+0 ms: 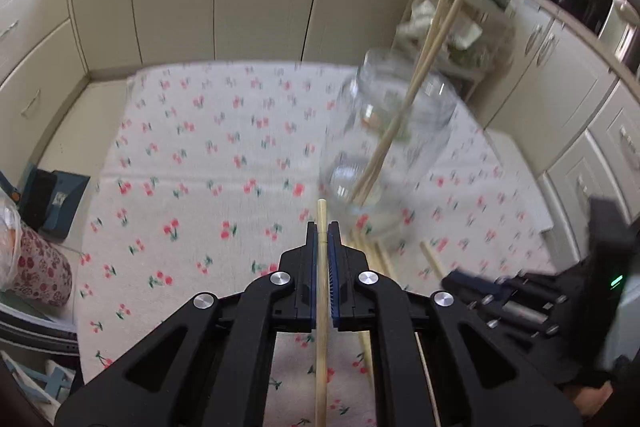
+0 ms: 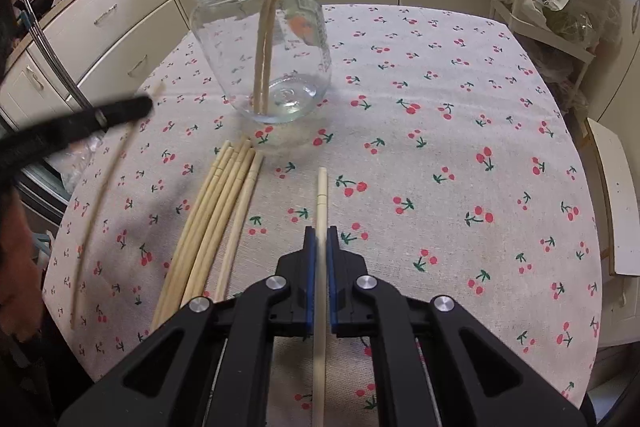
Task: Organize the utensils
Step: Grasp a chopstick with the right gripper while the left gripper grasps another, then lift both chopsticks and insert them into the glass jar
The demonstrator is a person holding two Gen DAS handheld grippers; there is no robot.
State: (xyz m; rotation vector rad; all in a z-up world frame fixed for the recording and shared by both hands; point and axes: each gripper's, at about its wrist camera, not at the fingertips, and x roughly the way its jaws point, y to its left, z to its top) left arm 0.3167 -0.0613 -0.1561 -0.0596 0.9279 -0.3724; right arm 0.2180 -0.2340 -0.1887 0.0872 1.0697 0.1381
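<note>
Cherry-print tablecloth (image 2: pixel 440 131): glass jar (image 2: pixel 264 51) holds chopsticks (image 2: pixel 266 39)

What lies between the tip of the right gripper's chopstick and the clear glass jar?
Only bare cherry-print tablecloth between chopstick and jar, in the right wrist view.

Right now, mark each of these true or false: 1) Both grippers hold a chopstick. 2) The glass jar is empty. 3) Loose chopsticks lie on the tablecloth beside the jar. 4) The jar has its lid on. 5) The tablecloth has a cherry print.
1) True: the left gripper and the right gripper are each shut on one chopstick.
2) False: the glass jar already holds two chopsticks standing inside.
3) True: a bundle of loose chopsticks lies on the tablecloth just in front of the jar.
4) False: the jar's mouth is open, with no lid on it.
5) True: red cherries with green stems.
</note>
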